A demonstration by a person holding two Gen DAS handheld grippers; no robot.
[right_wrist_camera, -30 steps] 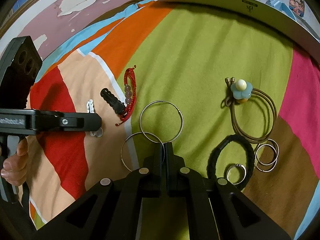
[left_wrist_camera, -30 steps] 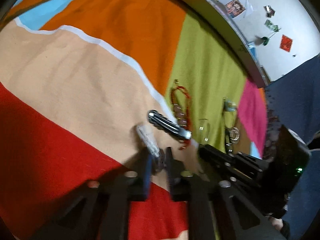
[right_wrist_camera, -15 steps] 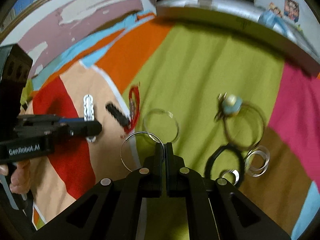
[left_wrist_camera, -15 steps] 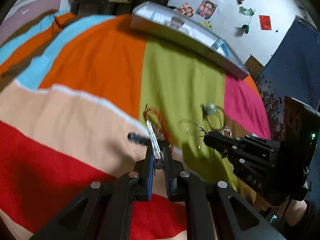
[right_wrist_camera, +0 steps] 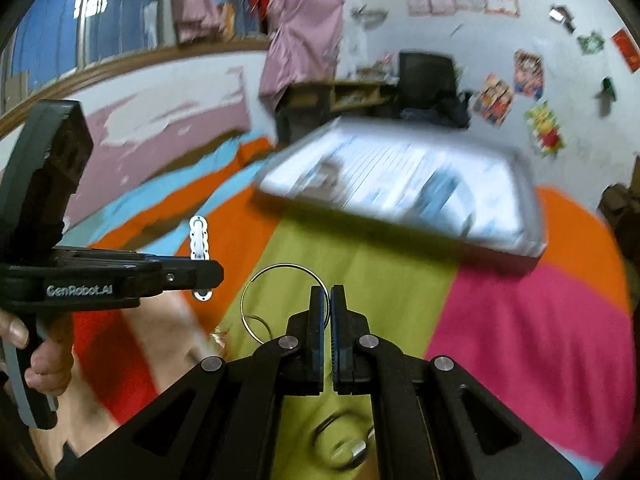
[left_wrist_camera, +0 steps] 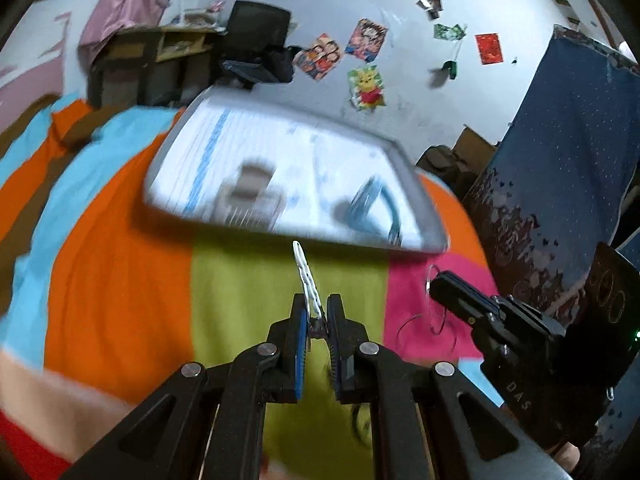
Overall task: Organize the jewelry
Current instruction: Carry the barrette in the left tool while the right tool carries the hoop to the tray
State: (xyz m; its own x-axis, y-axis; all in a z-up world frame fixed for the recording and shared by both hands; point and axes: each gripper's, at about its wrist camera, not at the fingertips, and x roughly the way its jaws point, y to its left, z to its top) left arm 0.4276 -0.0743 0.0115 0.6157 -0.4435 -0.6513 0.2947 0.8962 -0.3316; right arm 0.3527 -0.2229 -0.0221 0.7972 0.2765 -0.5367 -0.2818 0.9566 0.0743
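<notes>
the left hand-held gripper [left_wrist_camera: 317, 314] is clamped on the white hair clip [left_wrist_camera: 307, 280], raised clear of the striped bed cover [left_wrist_camera: 248, 280] to carry, while the right hand-held gripper [right_wrist_camera: 329, 305] pinches the thin silver hoop [right_wrist_camera: 280, 300], both facing the grey tray [right_wrist_camera: 532, 216], probably their destination.
</notes>
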